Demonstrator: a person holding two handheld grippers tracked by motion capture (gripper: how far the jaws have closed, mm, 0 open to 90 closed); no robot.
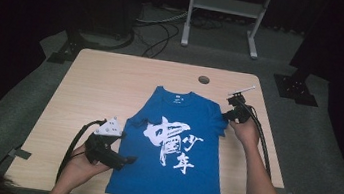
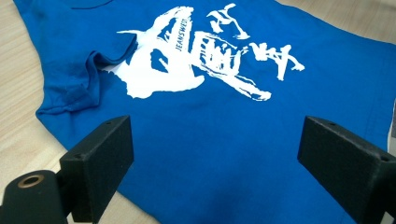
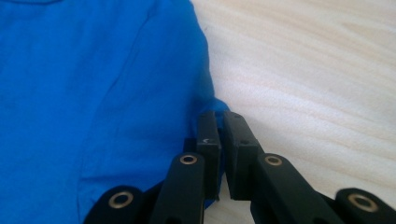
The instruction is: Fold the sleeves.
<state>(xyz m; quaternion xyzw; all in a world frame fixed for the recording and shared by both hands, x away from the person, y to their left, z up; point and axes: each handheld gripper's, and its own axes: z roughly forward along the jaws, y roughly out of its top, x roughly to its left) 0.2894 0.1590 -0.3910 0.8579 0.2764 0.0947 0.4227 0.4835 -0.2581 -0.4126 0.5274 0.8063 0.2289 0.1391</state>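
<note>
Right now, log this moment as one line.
right gripper: jaws shut on T-shirt sleeve edge | left gripper: jaws open over hem | shirt flat on table

blue T-shirt (image 2: 224, 140), white print, small "JEANSWEST"

This looks like a lab or recording studio. A plain wooden table (image 1: 100, 87) with a cable hole (image 1: 204, 79) stands on grey carpet (image 1: 313, 161), with black curtains (image 1: 16, 1) around it. Cables (image 1: 161, 30) trail over the floor beside black stand feet (image 1: 295, 88), and a white metal frame (image 1: 224, 13) stands behind the table.
</note>
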